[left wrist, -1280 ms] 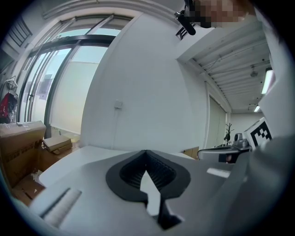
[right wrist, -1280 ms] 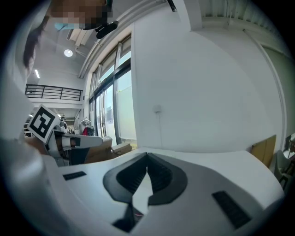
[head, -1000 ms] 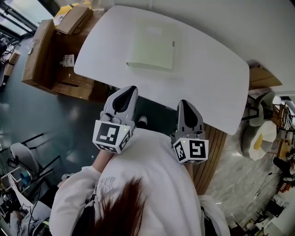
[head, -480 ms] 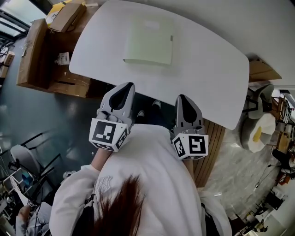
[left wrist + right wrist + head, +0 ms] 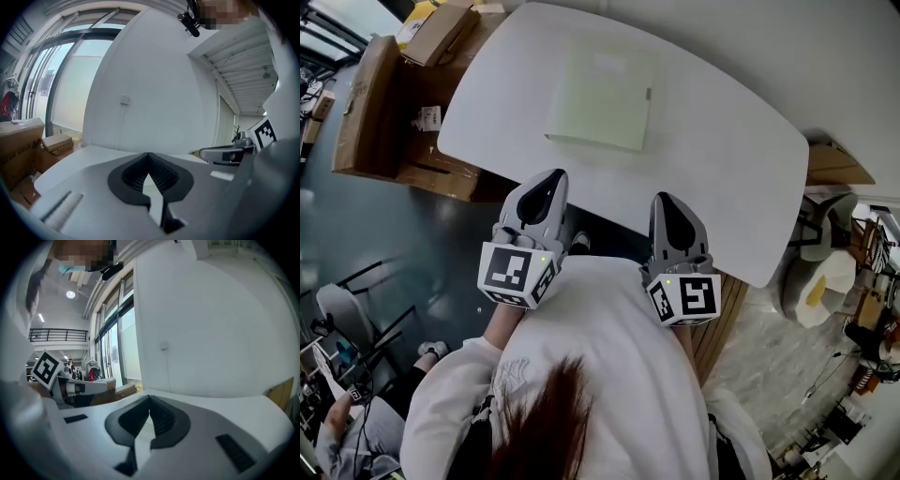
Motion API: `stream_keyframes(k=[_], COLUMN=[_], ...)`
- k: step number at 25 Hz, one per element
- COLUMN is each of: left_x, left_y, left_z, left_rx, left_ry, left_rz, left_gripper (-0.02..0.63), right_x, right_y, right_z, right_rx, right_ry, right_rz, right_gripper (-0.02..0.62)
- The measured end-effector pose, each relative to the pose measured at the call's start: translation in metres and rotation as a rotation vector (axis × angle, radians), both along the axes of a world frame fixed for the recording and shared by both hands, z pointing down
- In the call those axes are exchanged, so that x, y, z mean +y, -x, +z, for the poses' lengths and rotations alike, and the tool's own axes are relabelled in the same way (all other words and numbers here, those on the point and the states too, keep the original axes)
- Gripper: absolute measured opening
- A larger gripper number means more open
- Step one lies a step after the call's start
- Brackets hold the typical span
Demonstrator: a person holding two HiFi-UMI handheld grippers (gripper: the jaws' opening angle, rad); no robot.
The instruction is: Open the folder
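Jaws: my left gripper [image 5: 549,178] has its jaws together with nothing between them; my right gripper [image 5: 665,200] is likewise closed and empty. Each gripper view shows the pads meeting at the tip.

Position: both grippers sit at the near edge of the white table [image 5: 727,164], side by side, pointing toward the far side; neither touches the work.

Task item: the folder [image 5: 600,94] is pale green and lies flat and closed on the far half of the table, well apart from both grippers and a little left of the table's middle; nothing rests on it. A small grey mark [image 5: 649,94] shows on its right edge; I cannot tell whether it is a clasp. Cardboard boxes [image 5: 370,103] stand off the table to the left and play no part.

Handling, in my judgement: the folder looks thin and light, with a cover that flexes rather than stays rigid; on this smooth tabletop it is likely to slide when nudged. The near edge shows a darker band, possibly the spine, though I cannot confirm it.

Recommended hold: part the jaws first; pinch only the top cover at a free edge or corner; press the other gripper on the lower leaf so the whole folder does not lift or skate.
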State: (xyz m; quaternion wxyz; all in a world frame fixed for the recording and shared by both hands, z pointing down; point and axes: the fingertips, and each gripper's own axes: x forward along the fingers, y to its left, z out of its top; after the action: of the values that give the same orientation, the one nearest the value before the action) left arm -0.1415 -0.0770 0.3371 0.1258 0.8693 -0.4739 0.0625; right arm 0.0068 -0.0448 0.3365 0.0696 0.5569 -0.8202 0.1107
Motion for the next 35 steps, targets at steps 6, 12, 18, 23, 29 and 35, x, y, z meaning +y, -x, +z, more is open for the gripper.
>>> stream_keyframes(k=[6, 12, 18, 23, 29, 35], left_x=[-0.033, -0.051, -0.06, -0.08, -0.1, -0.11], left_y=[-0.041, -0.073, -0.075, -0.071, -0.079, -0.083], left_z=[-0.004, -0.002, 0.015, 0.023, 0.039, 0.072], left_rx=[-0.008, -0.063, -0.079, -0.088, -0.137, -0.254], left_ry=[-0.009, -0.022, 0.039, 0.06, 0.059, 0.09], left_rz=[-0.004, -0.041, -0.038, -0.013, 0.044, 0.084], left_gripper=[0.009, 0.009, 0.008, 0.009, 0.008, 0.008], right_x=[-0.028, -0.053, -0.083, -0.106, -0.122, -0.144], right_y=[-0.037, -0.071, -0.079, -0.075, -0.071, -0.067], right_z=[-0.008, 0.006, 0.017, 0.023, 0.045, 0.092], right_rx=[-0.015, -0.056, -0.052, -0.043, -0.048, -0.042], right_ry=[-0.008, 0.011, 0.023, 0.012, 0.045, 0.117], right_rz=[-0.039, -0.064, -0.086, -0.079, -0.073, -0.083], right_gripper=[0.008, 0.008, 0.008, 0.008, 0.006, 0.006])
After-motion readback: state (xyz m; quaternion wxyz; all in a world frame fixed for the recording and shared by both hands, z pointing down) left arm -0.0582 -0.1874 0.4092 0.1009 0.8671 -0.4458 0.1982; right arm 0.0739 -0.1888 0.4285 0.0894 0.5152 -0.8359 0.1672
